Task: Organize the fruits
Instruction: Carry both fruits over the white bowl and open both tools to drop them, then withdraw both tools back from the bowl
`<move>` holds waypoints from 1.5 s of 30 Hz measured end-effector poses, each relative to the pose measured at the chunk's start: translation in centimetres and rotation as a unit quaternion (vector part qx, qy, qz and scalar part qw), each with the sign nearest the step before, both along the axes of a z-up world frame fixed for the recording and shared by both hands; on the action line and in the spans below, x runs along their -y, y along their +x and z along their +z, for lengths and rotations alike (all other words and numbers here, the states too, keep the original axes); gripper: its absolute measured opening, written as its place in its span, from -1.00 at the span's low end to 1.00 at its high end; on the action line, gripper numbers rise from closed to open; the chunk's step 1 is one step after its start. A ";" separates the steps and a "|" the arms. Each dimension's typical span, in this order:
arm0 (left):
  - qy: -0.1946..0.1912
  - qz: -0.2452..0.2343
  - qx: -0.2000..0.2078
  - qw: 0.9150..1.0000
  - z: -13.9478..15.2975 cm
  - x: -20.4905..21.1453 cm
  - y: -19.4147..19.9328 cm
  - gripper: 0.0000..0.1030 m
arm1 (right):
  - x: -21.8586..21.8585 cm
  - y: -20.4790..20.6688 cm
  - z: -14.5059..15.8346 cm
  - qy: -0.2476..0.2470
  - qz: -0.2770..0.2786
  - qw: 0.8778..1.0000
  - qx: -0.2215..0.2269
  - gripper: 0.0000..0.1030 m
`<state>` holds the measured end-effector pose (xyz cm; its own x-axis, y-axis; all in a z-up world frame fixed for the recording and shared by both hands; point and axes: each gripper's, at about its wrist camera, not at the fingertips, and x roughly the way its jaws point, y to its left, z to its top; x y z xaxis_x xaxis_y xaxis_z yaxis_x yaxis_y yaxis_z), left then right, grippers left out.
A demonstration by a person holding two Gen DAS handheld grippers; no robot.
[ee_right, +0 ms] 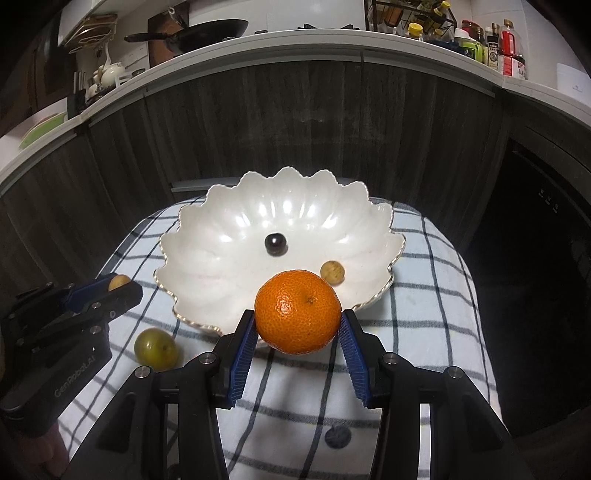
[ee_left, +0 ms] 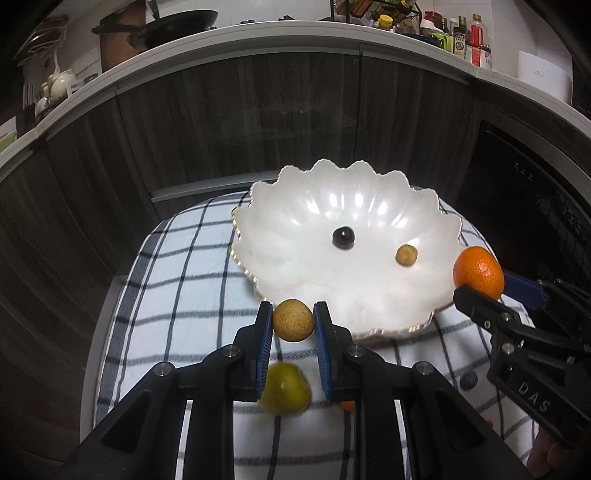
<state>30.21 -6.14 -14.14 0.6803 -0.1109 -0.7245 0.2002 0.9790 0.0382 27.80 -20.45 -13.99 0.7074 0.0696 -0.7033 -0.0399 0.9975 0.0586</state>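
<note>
My left gripper (ee_left: 293,320) is shut on a small tan round fruit (ee_left: 293,319), held just before the near rim of the white scalloped bowl (ee_left: 280,229). My right gripper (ee_right: 298,322) is shut on an orange mandarin (ee_right: 297,311), also at the bowl's (ee_right: 207,258) near edge. Inside the bowl lie a dark grape (ee_left: 342,236) and a second small tan fruit (ee_left: 406,254); both show in the right wrist view too, the grape (ee_right: 275,243) and tan fruit (ee_right: 332,272). A green round fruit (ee_right: 155,348) rests on the checked cloth (ee_right: 424,295) below the left gripper (ee_right: 122,286).
The bowl sits on a small table covered by a white cloth (ee_left: 177,288) with dark checks. Dark wood cabinet fronts (ee_left: 240,118) stand behind it under a countertop with a pan (ee_left: 177,22) and bottles (ee_left: 476,37). A tiny orange piece (ee_left: 347,406) lies on the cloth.
</note>
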 end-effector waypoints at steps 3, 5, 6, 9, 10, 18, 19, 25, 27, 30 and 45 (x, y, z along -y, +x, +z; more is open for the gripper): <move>0.001 -0.001 0.006 1.000 0.2 0.5 0.8 -0.55 | 0.3 0.5 0.0 -0.002 -0.003 1.000 0.000 -0.09; 0.001 -0.003 0.006 1.000 0.2 0.7 1.5 -0.55 | 0.5 0.9 0.0 -0.003 -0.005 1.000 -0.001 -0.09; 0.001 -0.004 0.006 1.000 0.2 0.8 1.7 -0.55 | 0.5 1.1 0.0 -0.004 -0.005 1.000 -0.002 -0.09; 0.000 -0.006 0.005 1.000 0.3 1.1 2.6 -0.55 | 0.7 1.6 0.0 -0.004 -0.006 1.000 -0.002 -0.09; 0.001 -0.007 0.005 1.000 0.2 1.1 2.8 -0.55 | 0.7 1.7 0.0 -0.003 -0.006 1.000 -0.003 -0.09; 0.010 -0.012 -0.008 1.000 -0.8 1.5 4.4 -0.55 | 0.5 2.8 -0.6 0.002 -0.009 1.000 -0.016 -0.09; 0.011 -0.012 -0.009 1.000 -1.0 1.5 4.5 -0.55 | 0.5 3.0 -0.7 0.002 -0.010 1.000 -0.018 -0.09; 0.010 -0.013 -0.022 1.000 -1.7 1.7 4.9 -0.55 | 0.6 3.5 -1.3 0.005 -0.013 0.999 -0.029 -0.09; 0.009 -0.013 -0.026 1.000 -1.9 1.7 5.0 -0.55 | 0.5 3.6 -1.5 0.006 -0.012 0.999 -0.032 -0.09; 0.010 -0.016 -0.031 0.999 -2.1 1.8 4.9 -0.53 | 0.3 3.6 -1.7 0.005 -0.011 0.999 -0.034 -0.08; 0.011 0.005 -0.014 1.000 -0.9 0.6 4.0 0.34 | 0.8 3.1 -1.2 0.009 -0.037 0.999 -0.026 0.50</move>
